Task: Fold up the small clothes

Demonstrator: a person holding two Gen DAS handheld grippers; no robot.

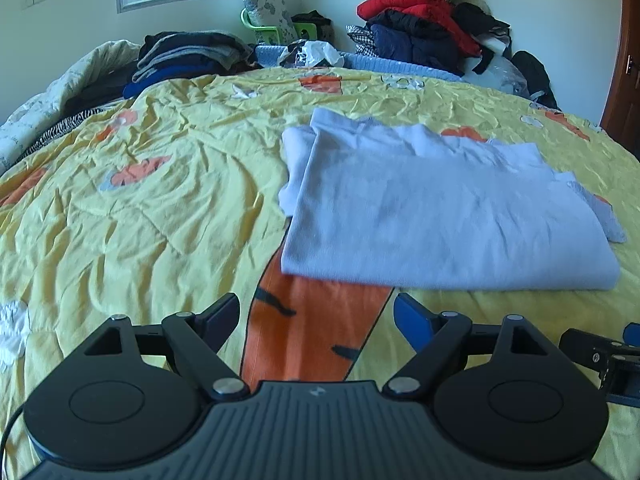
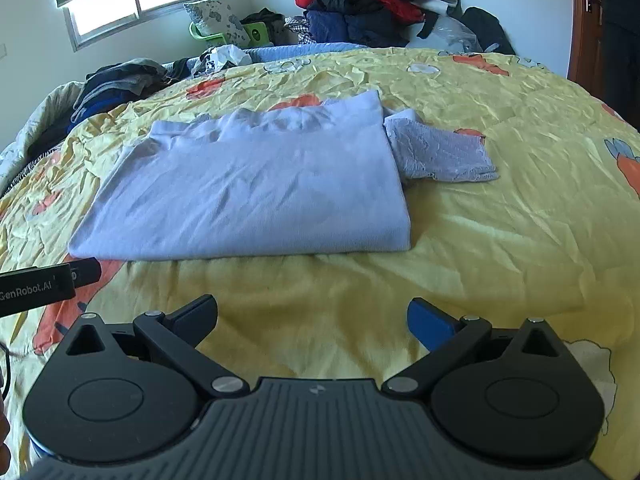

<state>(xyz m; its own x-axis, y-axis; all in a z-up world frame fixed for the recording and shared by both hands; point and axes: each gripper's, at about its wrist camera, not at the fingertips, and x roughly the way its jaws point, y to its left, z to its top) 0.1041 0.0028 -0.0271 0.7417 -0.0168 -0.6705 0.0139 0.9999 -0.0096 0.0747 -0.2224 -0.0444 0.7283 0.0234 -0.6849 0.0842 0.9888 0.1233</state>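
A pale lavender shirt [image 1: 432, 212] lies partly folded on the yellow bedspread [image 1: 140, 208], its folded edge toward me. In the right wrist view the same shirt [image 2: 256, 184] has one sleeve [image 2: 436, 152] sticking out on its right side. My left gripper [image 1: 318, 314] is open just short of the shirt's near left corner, with nothing between its fingers. My right gripper [image 2: 312, 316] is also open and empty, over bare bedspread a short way before the shirt's near edge. The left gripper's finger [image 2: 60, 276] shows at the left edge of the right wrist view.
A heap of dark, red and navy clothes [image 1: 432, 24] rises at the far right of the bed, and a stack of dark folded clothes [image 1: 188, 56] sits at the far left. A crumpled plastic bag [image 1: 312, 54] lies at the far edge. A wooden door [image 1: 624, 80] stands at the right.
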